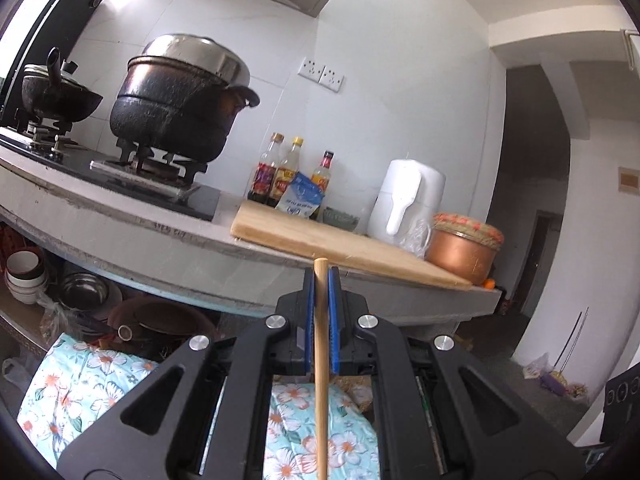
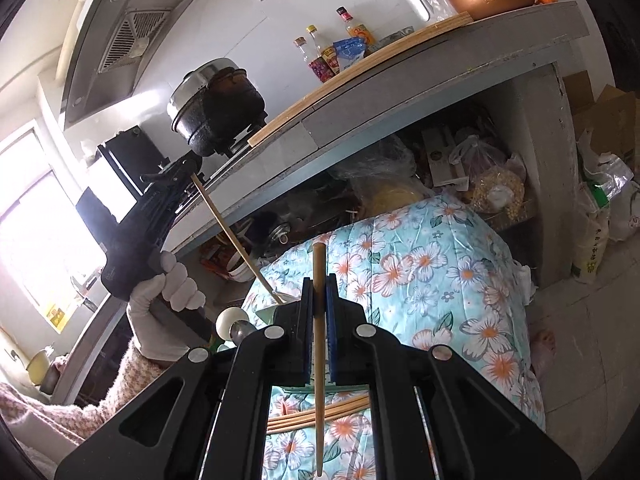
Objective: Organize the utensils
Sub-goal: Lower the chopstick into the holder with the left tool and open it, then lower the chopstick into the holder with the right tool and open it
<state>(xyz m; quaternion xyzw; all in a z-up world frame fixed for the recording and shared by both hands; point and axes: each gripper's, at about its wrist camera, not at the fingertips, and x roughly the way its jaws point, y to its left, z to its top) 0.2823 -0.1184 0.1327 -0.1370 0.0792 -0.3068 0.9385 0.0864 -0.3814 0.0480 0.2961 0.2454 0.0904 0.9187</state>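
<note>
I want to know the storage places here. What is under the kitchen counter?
Under the counter stand stacked bowls, a steel basin and plastic bags of food. A flowered cloth covers whatever is below it, so that part cannot be seen.

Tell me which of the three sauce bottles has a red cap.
The bottle nearest the white kettle, standing apart from the pair. The other two, side by side, have a brown cap and a yellow cap.

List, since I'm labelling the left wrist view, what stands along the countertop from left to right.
Small black wok → large black pot → three sauce bottles → white kettle → copper pot, which stands at the right end of the wooden cutting board.
</note>
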